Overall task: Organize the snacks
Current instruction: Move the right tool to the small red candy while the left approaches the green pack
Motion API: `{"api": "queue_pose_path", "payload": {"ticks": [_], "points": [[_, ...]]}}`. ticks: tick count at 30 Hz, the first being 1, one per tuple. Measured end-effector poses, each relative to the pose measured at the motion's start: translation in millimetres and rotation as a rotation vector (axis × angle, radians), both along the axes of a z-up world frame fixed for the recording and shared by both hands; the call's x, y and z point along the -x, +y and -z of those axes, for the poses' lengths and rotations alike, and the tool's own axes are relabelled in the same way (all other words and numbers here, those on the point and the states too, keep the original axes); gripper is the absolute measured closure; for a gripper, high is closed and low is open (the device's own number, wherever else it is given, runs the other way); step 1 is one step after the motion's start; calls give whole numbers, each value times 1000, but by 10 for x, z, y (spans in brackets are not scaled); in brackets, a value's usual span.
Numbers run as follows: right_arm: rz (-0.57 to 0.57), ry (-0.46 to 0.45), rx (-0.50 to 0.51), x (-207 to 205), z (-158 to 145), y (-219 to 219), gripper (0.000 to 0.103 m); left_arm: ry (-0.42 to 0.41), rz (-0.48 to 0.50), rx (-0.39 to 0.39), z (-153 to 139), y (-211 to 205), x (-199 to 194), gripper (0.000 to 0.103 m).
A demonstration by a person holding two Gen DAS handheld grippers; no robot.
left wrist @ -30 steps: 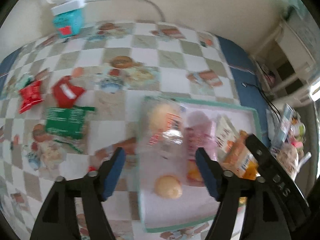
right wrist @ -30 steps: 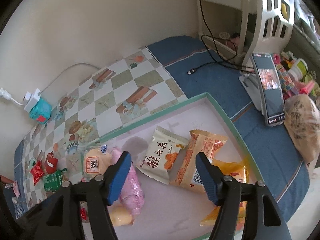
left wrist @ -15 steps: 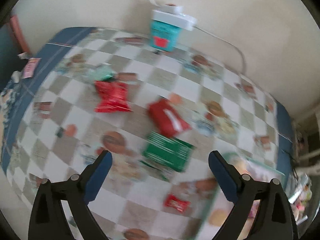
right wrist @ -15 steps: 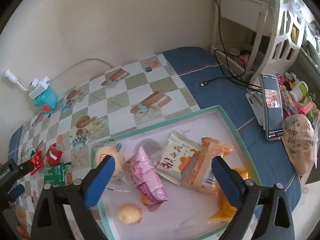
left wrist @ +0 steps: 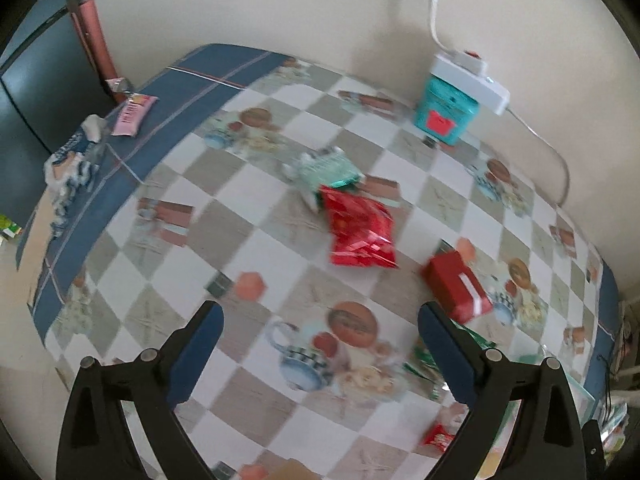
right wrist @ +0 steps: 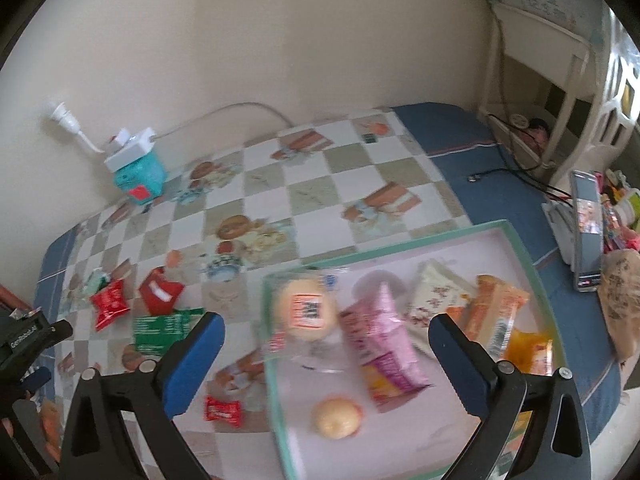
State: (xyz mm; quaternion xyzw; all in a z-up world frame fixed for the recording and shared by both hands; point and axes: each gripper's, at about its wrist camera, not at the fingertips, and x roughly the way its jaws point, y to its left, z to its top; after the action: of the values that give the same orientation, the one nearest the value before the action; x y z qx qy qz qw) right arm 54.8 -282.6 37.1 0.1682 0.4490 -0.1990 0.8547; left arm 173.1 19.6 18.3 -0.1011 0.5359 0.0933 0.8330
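Note:
My left gripper [left wrist: 320, 336] is open and empty above the checkered table, short of a red foil packet [left wrist: 360, 232], a red box [left wrist: 458, 290] and a pale green packet [left wrist: 326, 168]. A green packet [left wrist: 428, 360] lies by its right finger. My right gripper [right wrist: 326, 346] is open and empty over the left end of the green-rimmed tray [right wrist: 524, 252]. The tray holds a round bun packet [right wrist: 306, 312], a pink packet [right wrist: 380, 340], a white packet [right wrist: 436, 294], orange packets [right wrist: 496, 312] and a small bun [right wrist: 336, 418]. A small red candy [right wrist: 222, 410] lies on the table.
A teal box with a white power strip on it [left wrist: 448, 110] stands at the wall. A phone [right wrist: 586, 226] and clutter sit right of the tray. Small packets [left wrist: 132, 114] lie on the blue cloth at the far left edge. The left gripper's body [right wrist: 24, 340] shows at the right view's left.
My left gripper has swung left from the tray to the loose snacks on the table. My right gripper has drawn back and turned left, and its jaws have widened.

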Motion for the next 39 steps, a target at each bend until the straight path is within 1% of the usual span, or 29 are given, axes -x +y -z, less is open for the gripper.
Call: {"api": "queue_pose_path", "payload": {"ticks": [5,14,18,22,25,29,31,32,34,39], "points": [[-49,4,-19,-116,7,296,0,-15,-38,-28,-68,279,12,5],[-146,9,-24,-274,10,797,0,-38,-126,-10,-157,837,71,5],[-173,21,-19,-337,40,948,0,-36,-154,1,-140,1024,68,5],[-185,44,-23,-394,110,1029,0,-18,-171,10,-69,1119,46,5],[-188,69,-28,-423,196,1059,0,16,-164,23,60,1112,7,5],[-191,119,-40,-434,358,1093,0,68,-108,38,226,971,-24,5],[-193,151,-47,-430,447,1103,0,93,-87,63,313,891,-25,5],[-195,173,-57,-428,510,1107,0,112,-83,87,373,852,-19,5],[-192,208,-78,-417,614,1101,0,137,-74,107,462,785,-10,5],[-178,259,-114,-379,793,1076,0,225,-42,80,745,604,14,5]]}}
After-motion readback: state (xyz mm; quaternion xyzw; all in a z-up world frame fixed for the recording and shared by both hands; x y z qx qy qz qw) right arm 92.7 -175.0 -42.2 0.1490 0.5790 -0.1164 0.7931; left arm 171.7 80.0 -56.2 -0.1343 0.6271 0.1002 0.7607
